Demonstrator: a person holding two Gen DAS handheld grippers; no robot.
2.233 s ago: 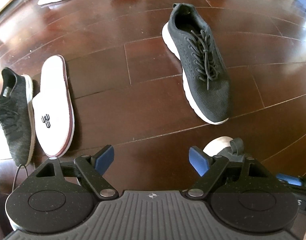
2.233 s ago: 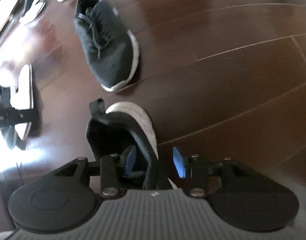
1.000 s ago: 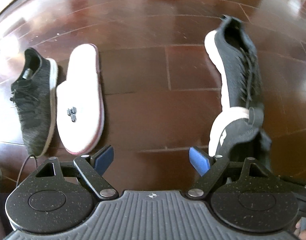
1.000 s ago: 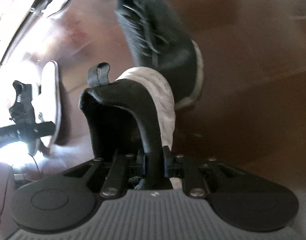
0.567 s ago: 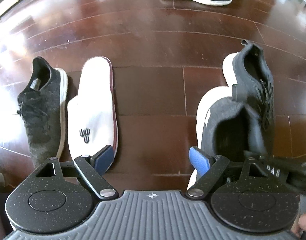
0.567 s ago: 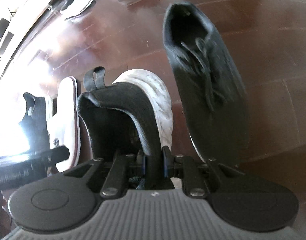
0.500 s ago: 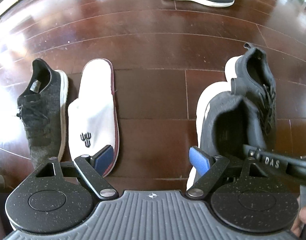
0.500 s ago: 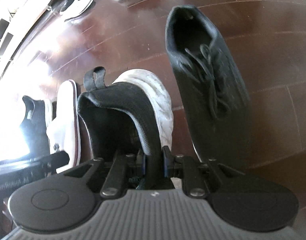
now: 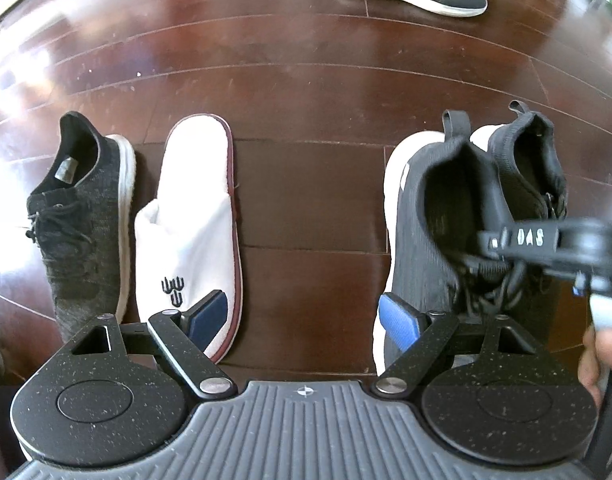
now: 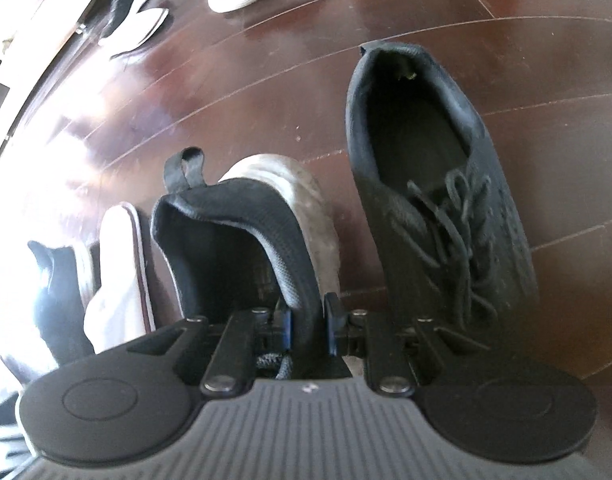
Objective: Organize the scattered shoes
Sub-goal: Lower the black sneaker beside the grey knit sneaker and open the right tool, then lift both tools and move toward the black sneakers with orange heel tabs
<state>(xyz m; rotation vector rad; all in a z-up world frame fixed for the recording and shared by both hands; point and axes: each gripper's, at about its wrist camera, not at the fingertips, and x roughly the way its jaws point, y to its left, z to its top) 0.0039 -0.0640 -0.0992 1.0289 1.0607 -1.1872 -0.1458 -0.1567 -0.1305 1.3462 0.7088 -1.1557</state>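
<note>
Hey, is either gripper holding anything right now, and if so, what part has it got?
The right gripper pinches the black sneaker by the side wall of its collar. The left gripper is open, holding nothing.

Our left gripper (image 9: 304, 314) sits low in the frame with its blue pads spread wide and nothing between them. Our right gripper (image 10: 307, 330) is pinched tight at lower centre; a hand (image 9: 597, 356) shows at the right edge
</note>
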